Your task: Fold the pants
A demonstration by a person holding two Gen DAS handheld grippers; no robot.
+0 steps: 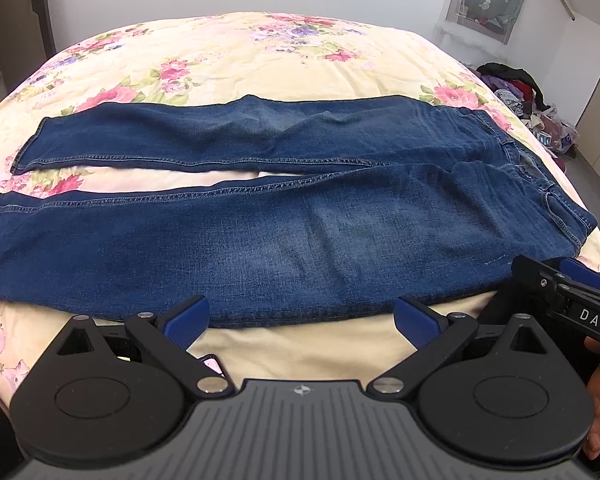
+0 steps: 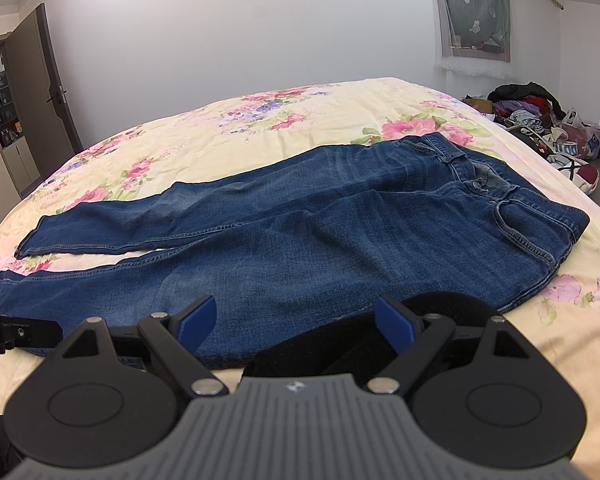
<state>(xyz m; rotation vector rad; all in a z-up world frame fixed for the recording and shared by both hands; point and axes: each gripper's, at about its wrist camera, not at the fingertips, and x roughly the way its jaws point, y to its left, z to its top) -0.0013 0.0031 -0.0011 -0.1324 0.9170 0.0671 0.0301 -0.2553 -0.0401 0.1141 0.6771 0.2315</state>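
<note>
Left wrist view: the jeans (image 1: 284, 216) lie flat on the bed (image 1: 228, 56), long axis running across, hems toward the left edge, waistband toward the right. The left gripper (image 1: 302, 320) hangs spread and empty just off the near leg's long edge. The right gripper (image 2: 296, 318), also spread and empty, sits nearer the waistband (image 2: 512, 200).
</note>
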